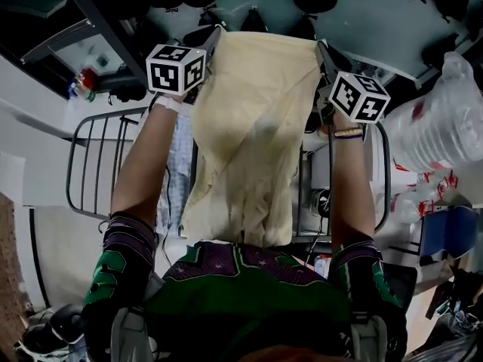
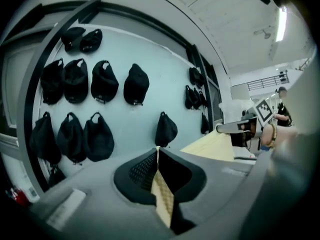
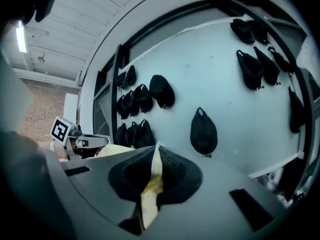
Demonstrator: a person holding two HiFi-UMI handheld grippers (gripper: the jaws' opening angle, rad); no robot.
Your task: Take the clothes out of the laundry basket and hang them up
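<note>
fingers (image 2: 139,173) of the left gripper (image 2: 158,155) are pressed together on a fold of the pale yellow garment (image 2: 163,198); the fabric runs down through the narrow seam between the two dark pads. fingers (image 3: 176,173) of the right gripper (image 3: 156,156) are closed in the same way, pinching a thin, crumpled strip of the same garment (image 3: 149,196).

in the head view, the left gripper (image 1: 216,35) and the right gripper (image 1: 321,50) are raised side by side, each at one upper corner of the garment (image 1: 249,127). the top edge is stretched between them, and the rest hangs loosely in front of the person, with its lower edge just above the green and purple top (image 1: 241,285). each forearm reaches up to a marker cube (image 1: 175,69).

beyond the grippers is a pale wall (image 2: 150,49) with rows of black caps (image 2: 136,84) hung on it. a dark metal wire frame (image 1: 94,164) is partly visible behind the left forearm; its type cannot be determined. clear plastic bags (image 1: 445,119) lie at the right edge of the head view.
</note>
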